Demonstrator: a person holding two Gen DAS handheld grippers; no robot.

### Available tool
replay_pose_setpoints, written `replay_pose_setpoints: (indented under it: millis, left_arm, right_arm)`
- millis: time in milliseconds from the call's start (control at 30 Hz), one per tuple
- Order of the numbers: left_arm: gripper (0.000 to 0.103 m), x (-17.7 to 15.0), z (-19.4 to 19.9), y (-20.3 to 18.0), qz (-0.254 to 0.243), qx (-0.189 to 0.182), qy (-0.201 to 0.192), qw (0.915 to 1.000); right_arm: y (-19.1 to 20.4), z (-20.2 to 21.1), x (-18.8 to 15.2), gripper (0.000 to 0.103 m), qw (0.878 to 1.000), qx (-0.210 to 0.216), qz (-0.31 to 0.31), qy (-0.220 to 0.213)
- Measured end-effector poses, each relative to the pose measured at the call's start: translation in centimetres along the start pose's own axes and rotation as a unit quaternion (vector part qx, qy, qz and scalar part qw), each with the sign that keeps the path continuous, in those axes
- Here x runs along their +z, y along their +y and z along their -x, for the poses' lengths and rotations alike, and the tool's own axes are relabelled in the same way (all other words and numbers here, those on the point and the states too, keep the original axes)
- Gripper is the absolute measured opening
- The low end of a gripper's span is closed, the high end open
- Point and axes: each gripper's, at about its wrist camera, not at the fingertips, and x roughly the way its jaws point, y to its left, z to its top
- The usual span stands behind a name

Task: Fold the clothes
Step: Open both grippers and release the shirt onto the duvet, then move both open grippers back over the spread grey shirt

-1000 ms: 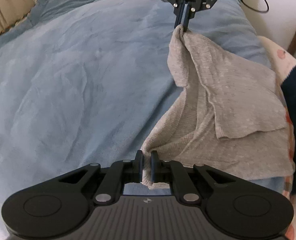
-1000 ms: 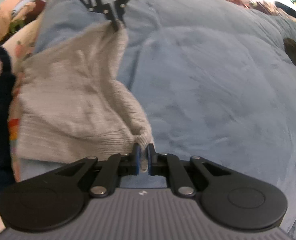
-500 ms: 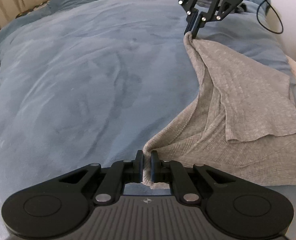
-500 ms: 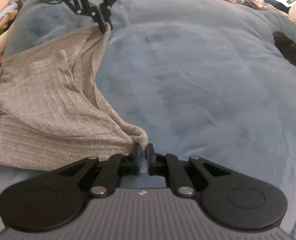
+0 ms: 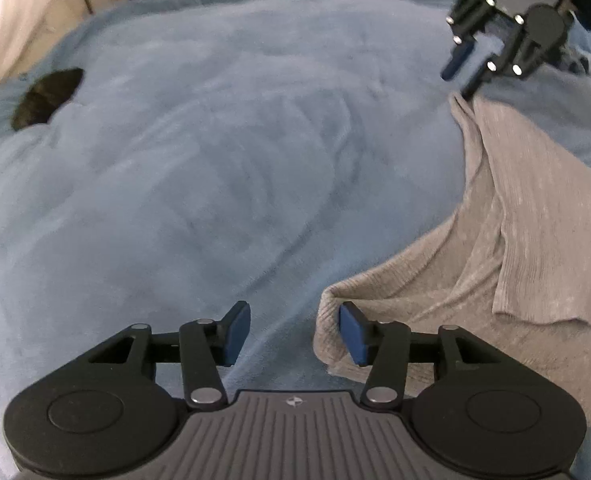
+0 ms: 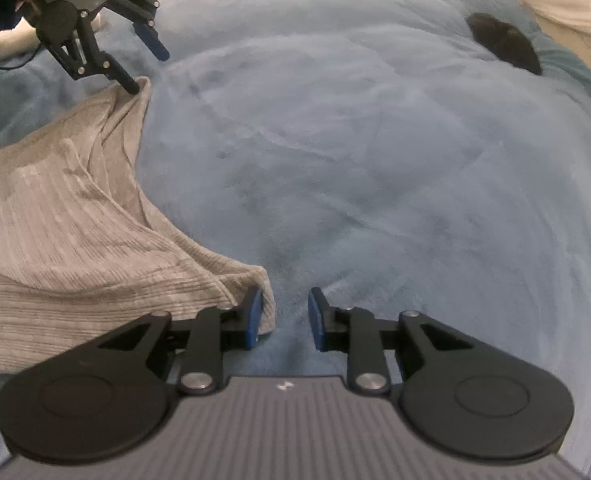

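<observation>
Blue bedding covers the whole bed and carries the grey ribbed garment, which lies partly doubled over itself, one layer lapped across another, toward the side of the bed.

Nearest you in the left wrist view, your left tongs stand apart with nothing between the blue pads; the near corner of the garment lies flat on the bedding just beside, and partly under, the right-hand pad. In the right wrist view your right tongs are likewise apart and empty, the opposite corner of the same edge resting against the left-hand pad.

Farther off, each view shows the other tongs across the bed: the right tongs spread above the far corner, one fingertip touching or nearly touching the cloth.

Judged from this, both corners lie released on the bed. To do this step well, lift both tongs straight up and clear so that no pad drags a corner out of line. Check that the two corners sit level with one another and that the edge between them runs without slack bowing inward, as it does now. Smooth the lapped layer before any further fold.

Beyond everything, a dark object rests on the bedding, well apart from the garment.
</observation>
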Motion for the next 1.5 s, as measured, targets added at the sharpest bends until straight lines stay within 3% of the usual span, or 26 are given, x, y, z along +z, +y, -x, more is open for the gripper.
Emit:
replay_pose_setpoints:
  millis: [200, 233, 300, 433, 533, 667, 900, 1033, 1300, 1500]
  left_arm:
    - [0.045, -0.2, 2.5, -0.5, 0.037, 0.047, -0.020, 0.9980]
    - [0.044, -0.2, 2.9, -0.7, 0.044, 0.054, -0.021, 0.9973]
    - [0.034, -0.4, 4.0, -1.1, 0.062, 0.064, -0.027, 0.9956]
    - [0.029, -0.8, 5.6, -3.0, 0.099, 0.060, -0.045, 0.9922]
    - [0.029, -1.0, 4.1, -4.1, 0.090, 0.075, -0.050, 0.9918]
    - [0.014, -1.0, 0.2, -4.3, 0.091, 0.088, -0.013, 0.9919]
    - [0.013, 0.4, -3.8, -3.5, 0.110, 0.109, -0.001, 0.9880]
    - [0.014, 0.9, -4.5, -2.5, 0.157, 0.109, 0.005, 0.9816]
    - [0.014, -0.7, 1.0, -3.1, 0.182, 0.112, -0.009, 0.9769]
    - [0.014, -1.8, 4.5, -8.0, 0.211, 0.079, -0.038, 0.9734]
  right_arm:
    - [1.9, 2.3, 0.2, 0.025, 1.000, -0.019, -0.006, -0.009]
    - [2.2, 2.7, 0.2, 0.016, 1.000, -0.024, -0.012, -0.012]
    - [2.4, 3.7, 0.1, 0.012, 0.999, -0.028, -0.035, -0.020]
    - [3.5, 4.4, -0.5, 0.012, 0.997, -0.006, -0.067, -0.028]
    - [3.9, 2.7, -1.0, 0.012, 0.996, -0.011, -0.086, -0.018]
    - [3.8, 0.4, -1.6, 0.011, 0.993, -0.030, -0.114, -0.014]
    - [2.7, -1.8, -1.5, 0.009, 0.987, -0.034, -0.153, -0.022]
    - [1.8, -1.3, -1.6, 0.013, 0.980, -0.032, -0.192, -0.038]
    - [3.8, 3.6, -2.0, 0.017, 0.976, -0.060, -0.195, -0.073]
    - [11.1, 5.2, -2.7, 0.018, 0.982, -0.018, -0.172, -0.074]
